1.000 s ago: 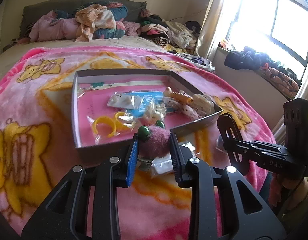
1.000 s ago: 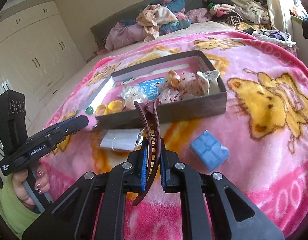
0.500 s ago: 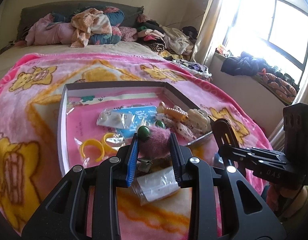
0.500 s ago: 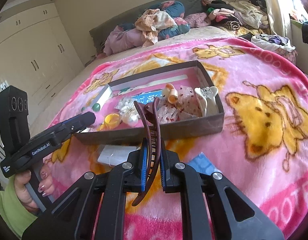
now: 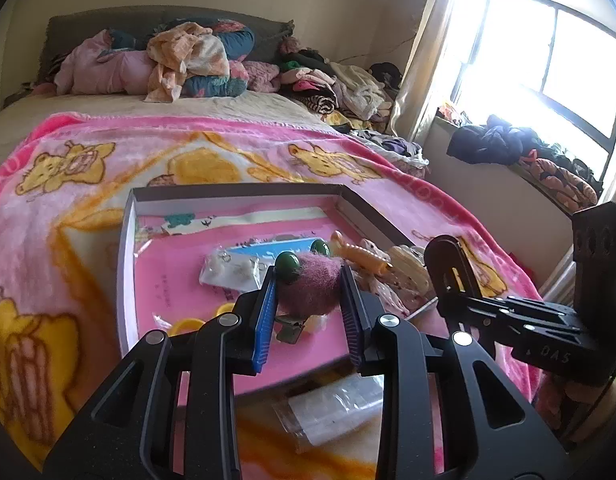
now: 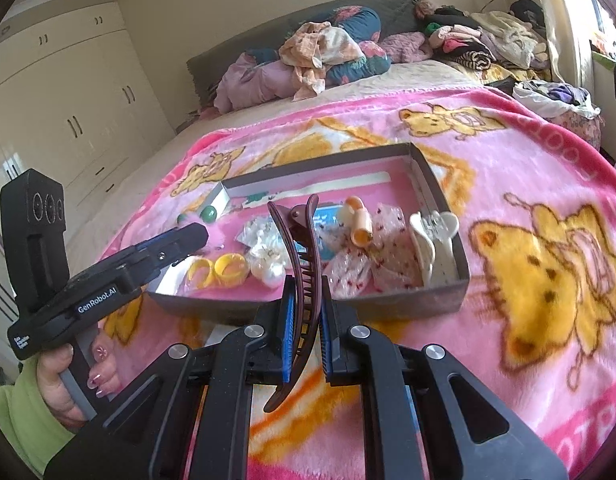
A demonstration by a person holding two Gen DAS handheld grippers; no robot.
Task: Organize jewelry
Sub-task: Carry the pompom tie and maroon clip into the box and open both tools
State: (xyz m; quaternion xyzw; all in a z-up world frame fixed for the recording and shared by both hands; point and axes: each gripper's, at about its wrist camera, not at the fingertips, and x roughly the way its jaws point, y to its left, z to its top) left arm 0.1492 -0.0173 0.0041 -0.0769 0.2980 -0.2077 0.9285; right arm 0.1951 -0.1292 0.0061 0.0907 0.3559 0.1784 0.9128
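A shallow box with a pink floor (image 5: 176,276) (image 6: 435,184) lies on the pink bear blanket. It holds yellow rings (image 6: 218,270), bagged pieces, an orange clip (image 6: 357,222) and a white claw clip (image 6: 427,240). My left gripper (image 5: 309,292) is shut on a fuzzy pink hair clip with green balls (image 5: 308,286), held over the box's near part; it also shows in the right wrist view (image 6: 196,232). My right gripper (image 6: 306,320) is shut on a long brown claw clip (image 6: 304,280), just in front of the box's near wall.
A clear plastic bag (image 5: 339,404) lies on the blanket before the box. Piled clothes (image 5: 180,60) cover the bed's head. A window sill with clothes (image 5: 519,148) is at the right, cupboards (image 6: 68,120) at the left.
Both grippers moved forward toward the box. The left one now holds the fuzzy clip over the box floor; the right one has come up to the near wall.
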